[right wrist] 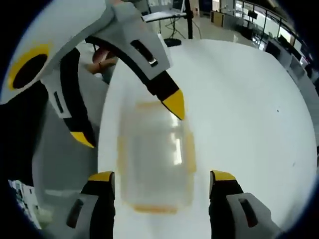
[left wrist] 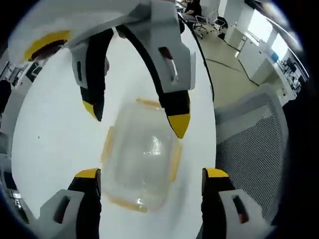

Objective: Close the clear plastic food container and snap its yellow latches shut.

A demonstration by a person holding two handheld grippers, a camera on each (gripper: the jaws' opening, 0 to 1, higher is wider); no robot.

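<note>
The clear plastic food container point(left wrist: 142, 159) lies on the white table point(left wrist: 55, 134), blurred, with yellow latches point(left wrist: 108, 144) along its sides. I cannot tell whether the latches are snapped down. My left gripper point(left wrist: 151, 174) is open, its yellow-tipped jaws straddling the near end of the container. The right gripper point(left wrist: 137, 118) comes in from the top, also open, above the far end. In the right gripper view the container point(right wrist: 149, 164) sits between the right gripper's point(right wrist: 162, 176) open jaws, and the left gripper point(right wrist: 128, 122) hangs open over its far end.
A grey mesh chair point(left wrist: 254, 139) stands just past the table edge on the right. Office desks and chairs point(left wrist: 209, 22) fill the background. A hand point(right wrist: 101, 59) shows behind the left gripper. The table edge point(right wrist: 102, 144) runs close to the container's left side.
</note>
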